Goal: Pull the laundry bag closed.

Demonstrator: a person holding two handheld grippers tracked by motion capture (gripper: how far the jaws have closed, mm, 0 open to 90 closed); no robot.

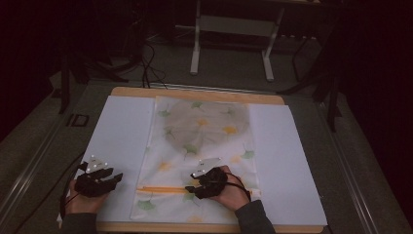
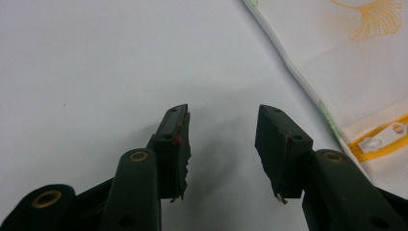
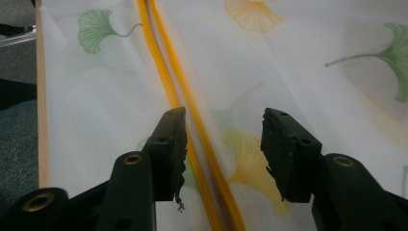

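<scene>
- Mesh laundry bag (image 1: 204, 146) printed with green and yellow ginkgo leaves lies flat in the middle of the worktop (image 1: 195, 93), on a white sheet (image 1: 122, 131) that covers most of the wooden surface
- Its orange zipper (image 1: 160, 189) runs across the bag near the edge closest to the person; in the left gripper view the white zipper pull (image 2: 382, 139) sits at the bag's left end
- Something darker and rounded seems to lie inside the bag's far half, though the dim light leaves it unclear
- Right gripper (image 1: 200, 186) hovers low over the zipper line, held in the person's right hand (image 1: 233, 192); its fingers (image 3: 169, 144) stand wide apart with nothing gripped
- In the right gripper view the zipper's two orange tapes (image 3: 192, 125) pass just beside the left finger, between the two, and I cannot tell whether that finger touches the tape
- Left gripper (image 1: 100, 179) rests on the bare white sheet, well left of the bag, in the left hand (image 1: 80, 202)
- Its fingers (image 2: 174, 144) are also spread wide and empty, with plain white sheet between them and the bag's edge off to their right
</scene>
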